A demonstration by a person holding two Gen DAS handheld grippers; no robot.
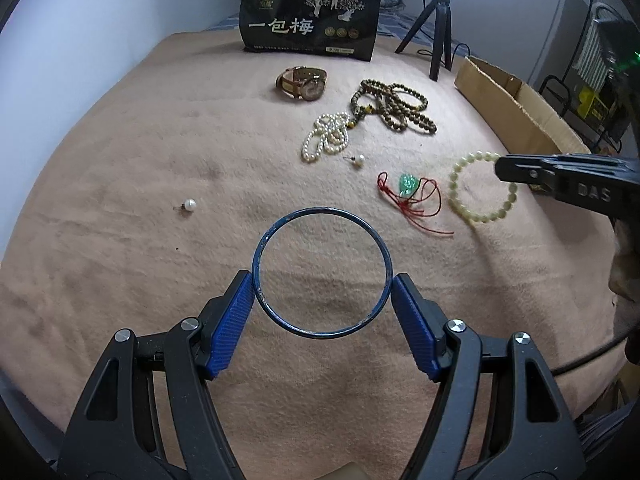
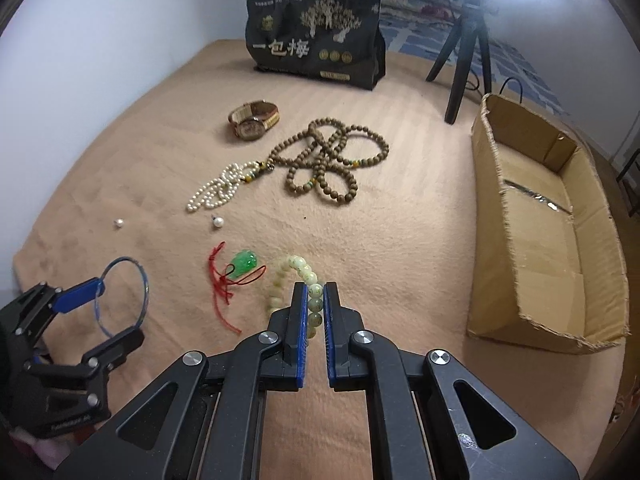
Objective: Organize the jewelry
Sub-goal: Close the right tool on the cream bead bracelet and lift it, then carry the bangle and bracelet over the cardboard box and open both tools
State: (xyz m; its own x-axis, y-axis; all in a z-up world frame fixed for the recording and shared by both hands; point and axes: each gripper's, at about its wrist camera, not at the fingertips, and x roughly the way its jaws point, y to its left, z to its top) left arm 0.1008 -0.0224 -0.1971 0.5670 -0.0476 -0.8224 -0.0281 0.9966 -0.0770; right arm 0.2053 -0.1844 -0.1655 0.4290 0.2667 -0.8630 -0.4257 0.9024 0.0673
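Here, left wrist view: left gripper [image 1: 322, 290] clamped across a blue bangle [image 1: 320, 272], blue pads pressing its outer rim on both sides, above the peach blanket [image 1: 140, 140]. Beyond lie a loose pearl [image 1: 189, 204], pearl necklace [image 1: 326, 136], brown prayer beads [image 1: 394, 106], wristwatch [image 1: 302, 82], green pendant on red cord [image 1: 408, 186]. Right wrist view: right gripper [image 2: 315, 300] closed on a pale green bead bracelet [image 2: 298, 280], which hangs partly off the blanket. Cardboard box [image 2: 532, 264] sits to the right, black printed bag [image 2: 316, 54] at rear.
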